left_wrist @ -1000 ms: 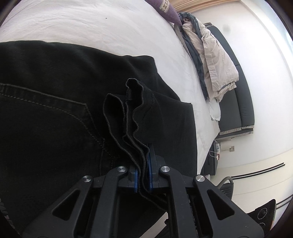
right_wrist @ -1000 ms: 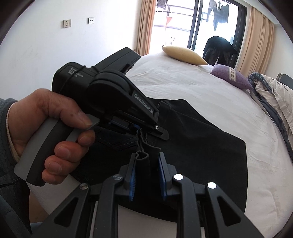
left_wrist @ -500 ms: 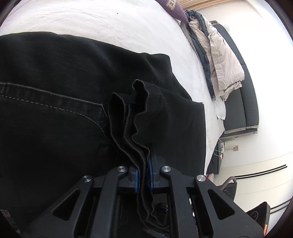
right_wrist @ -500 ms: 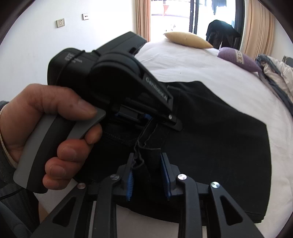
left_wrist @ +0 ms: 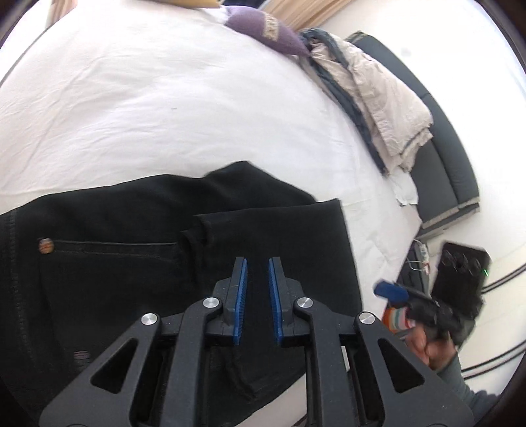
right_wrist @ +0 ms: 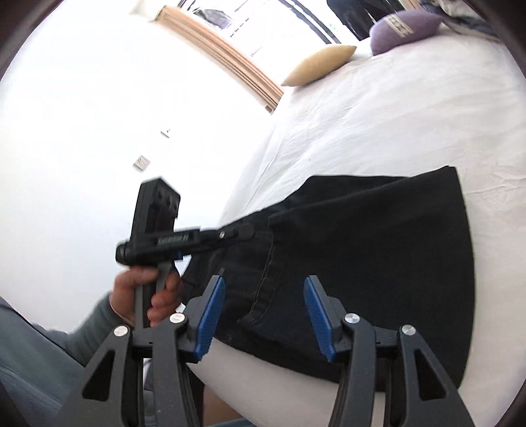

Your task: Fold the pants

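One pair of black pants lies folded below two empty grippers: left gripper narrowly parted, right gripper spread wide.

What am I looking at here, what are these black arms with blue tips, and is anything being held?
These are two handheld claws, one in each of a person's hands, each with a fisheye camera looking along its fingers. The left camera shows the left claw, its blue pads slightly apart with nothing between them. The right camera shows the right claw, wide open and also empty. From that view you also see the person's left hand gripping the other tool's handle. Black pants lie folded on a white bed. A purple pillow and a yellow pillow sit farther up the bed. Nothing is held right now.
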The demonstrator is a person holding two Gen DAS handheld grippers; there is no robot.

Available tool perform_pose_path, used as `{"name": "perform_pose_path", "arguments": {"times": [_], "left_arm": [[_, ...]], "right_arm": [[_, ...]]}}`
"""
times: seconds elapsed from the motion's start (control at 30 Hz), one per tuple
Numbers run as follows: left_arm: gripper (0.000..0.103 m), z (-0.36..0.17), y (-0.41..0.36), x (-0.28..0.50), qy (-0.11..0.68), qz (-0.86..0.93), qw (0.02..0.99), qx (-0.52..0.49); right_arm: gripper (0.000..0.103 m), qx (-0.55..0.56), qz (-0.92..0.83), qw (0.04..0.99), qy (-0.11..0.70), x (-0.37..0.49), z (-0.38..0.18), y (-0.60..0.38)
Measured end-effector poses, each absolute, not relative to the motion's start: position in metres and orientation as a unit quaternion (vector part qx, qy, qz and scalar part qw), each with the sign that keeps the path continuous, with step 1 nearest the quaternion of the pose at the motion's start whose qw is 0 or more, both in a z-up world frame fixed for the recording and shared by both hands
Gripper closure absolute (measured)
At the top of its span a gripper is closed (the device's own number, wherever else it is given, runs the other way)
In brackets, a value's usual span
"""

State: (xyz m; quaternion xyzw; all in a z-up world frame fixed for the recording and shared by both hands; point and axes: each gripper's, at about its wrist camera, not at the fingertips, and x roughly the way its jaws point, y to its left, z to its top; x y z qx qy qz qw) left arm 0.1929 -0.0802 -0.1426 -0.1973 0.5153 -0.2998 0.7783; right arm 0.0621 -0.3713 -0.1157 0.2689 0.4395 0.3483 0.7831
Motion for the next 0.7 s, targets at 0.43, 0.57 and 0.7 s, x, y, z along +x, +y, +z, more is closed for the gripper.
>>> {"name": "perform_pose_path", "arguments": {"times": [0.43,0.57,0.7], "left_arm": [[0.090,-0.221,-0.117,0.171,0.564,-0.329,0.736,-0.178],[0.090,-0.227,-0.112,0.168,0.557,-0.336,0.736,-0.185],[0.090,-0.232,-0.106,0.166,0.553,-0.337,0.737,-0.195]], "right_arm": [[0.046,0.386,0.374,0.677,0.503,0.153,-0.218,-0.428],[0.042,0.394,0.393,0.656,0.510,0.109,-0.215,-0.431],[0.037,0.373,0.421,0.637,0.527,0.089,-0.213,-0.423]]}}
